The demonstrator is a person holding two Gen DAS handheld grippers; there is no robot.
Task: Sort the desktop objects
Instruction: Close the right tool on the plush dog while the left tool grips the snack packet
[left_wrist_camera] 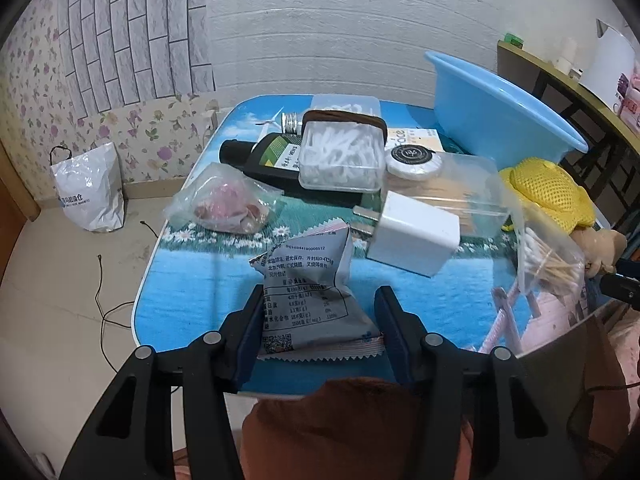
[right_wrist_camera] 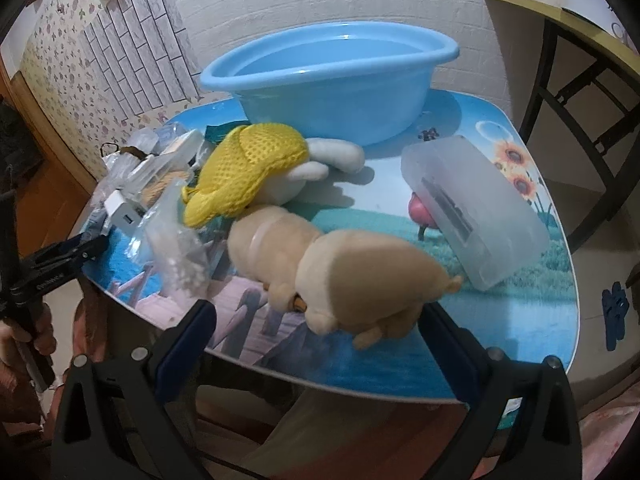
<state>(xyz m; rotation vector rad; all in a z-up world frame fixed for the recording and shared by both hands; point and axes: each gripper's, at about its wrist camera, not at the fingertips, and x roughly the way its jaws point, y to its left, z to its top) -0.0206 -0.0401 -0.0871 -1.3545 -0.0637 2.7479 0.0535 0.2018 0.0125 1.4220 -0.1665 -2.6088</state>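
My left gripper [left_wrist_camera: 318, 300] stands with its jaws on both sides of a grey snack packet [left_wrist_camera: 316, 296] near the table's front edge; whether they press it is unclear. Beyond lie a white charger [left_wrist_camera: 414, 234], a box of cotton swabs [left_wrist_camera: 340, 156], a dark bottle [left_wrist_camera: 264, 158], a pink-filled plastic bag [left_wrist_camera: 226, 204] and a bag of swabs [left_wrist_camera: 548, 256]. My right gripper [right_wrist_camera: 316, 312] is wide open around a beige plush toy [right_wrist_camera: 340, 276]. A yellow-clad plush [right_wrist_camera: 256, 172], a blue basin [right_wrist_camera: 332, 80] and a frosted plastic box [right_wrist_camera: 476, 208] lie behind.
The round table [right_wrist_camera: 520, 344] has a printed blue top. A wooden shelf [right_wrist_camera: 560, 40] stands at the right, and a white bag [left_wrist_camera: 90, 196] sits on the floor at the left. A black cable [left_wrist_camera: 104, 304] lies on the floor.
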